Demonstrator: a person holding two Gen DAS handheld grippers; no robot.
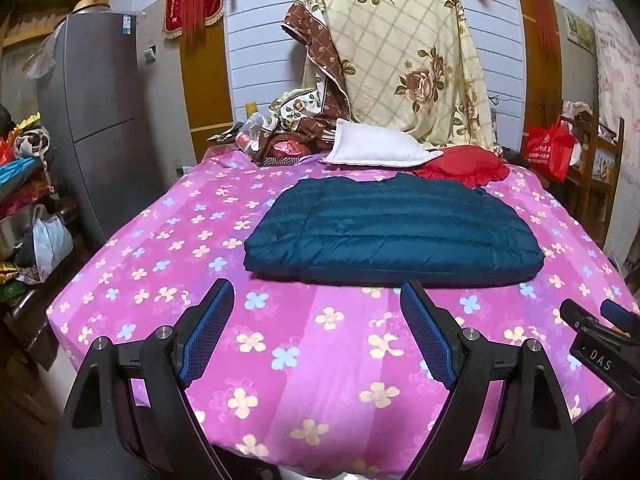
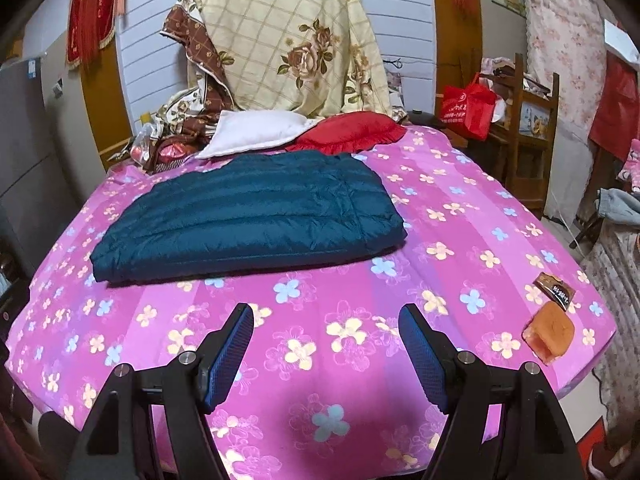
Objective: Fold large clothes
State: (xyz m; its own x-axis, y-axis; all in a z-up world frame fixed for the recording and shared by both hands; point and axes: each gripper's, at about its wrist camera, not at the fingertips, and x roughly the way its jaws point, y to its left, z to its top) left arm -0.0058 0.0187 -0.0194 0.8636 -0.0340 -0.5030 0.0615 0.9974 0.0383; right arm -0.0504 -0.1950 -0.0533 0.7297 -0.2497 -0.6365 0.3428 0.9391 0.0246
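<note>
Holding my left gripper (image 1: 316,300) and right gripper (image 2: 326,322) spread wide and gripping nothing above the pink flowered bed (image 1: 320,360), I see the dark teal quilted jacket (image 1: 394,232) (folded into a flat rectangle) lying ahead, just before a white pillow (image 1: 376,146).

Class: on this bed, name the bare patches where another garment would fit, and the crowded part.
Free: the sheet between the jacket and both grippers, left gripper, right gripper, and either side of the jacket. Crowded: behind it, white pillow, red pillow.
</note>
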